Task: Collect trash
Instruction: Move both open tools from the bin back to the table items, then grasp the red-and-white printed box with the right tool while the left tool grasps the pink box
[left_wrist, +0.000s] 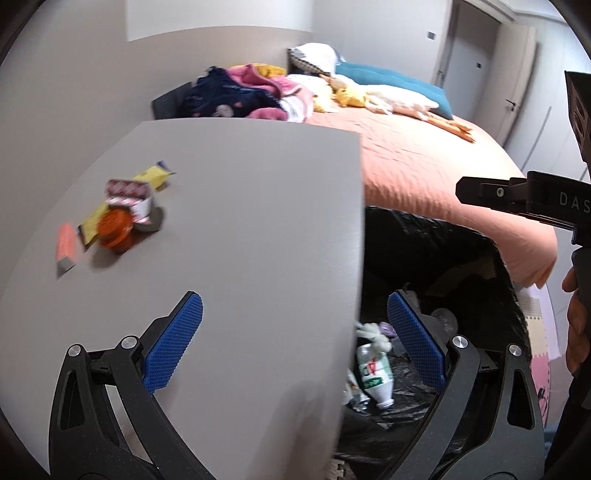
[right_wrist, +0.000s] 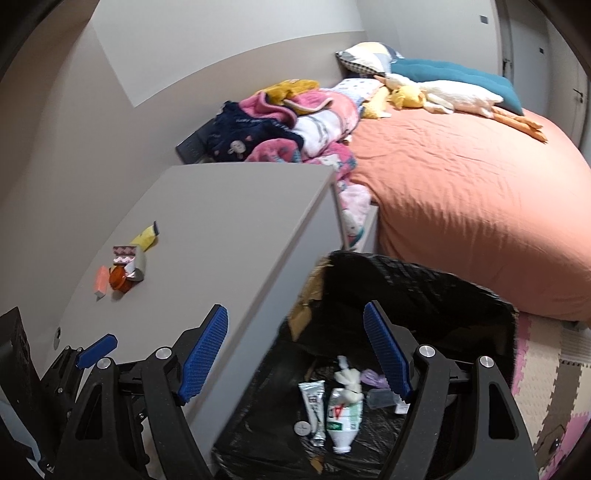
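A small pile of trash lies on the grey table top (left_wrist: 240, 206): an orange round lid (left_wrist: 115, 230), a yellow wrapper (left_wrist: 153, 176), a red-and-white carton (left_wrist: 127, 195) and an orange slip (left_wrist: 65, 245). The pile also shows in the right wrist view (right_wrist: 123, 273). My left gripper (left_wrist: 293, 341) is open and empty above the table's right edge. My right gripper (right_wrist: 295, 354) is open and empty over a black-lined trash bin (right_wrist: 424, 280) holding a plastic bottle (right_wrist: 343, 417), a tube (right_wrist: 314, 406) and other scraps. The bottle also shows in the left wrist view (left_wrist: 375, 373).
A bed with an orange cover (right_wrist: 461, 192) runs along the right, with heaped clothes (right_wrist: 288, 122) and pillows at its head. The bin stands between table and bed. Foam floor mats (right_wrist: 546, 387) lie at the lower right. The right gripper's body (left_wrist: 517, 199) shows at the left wrist view's right edge.
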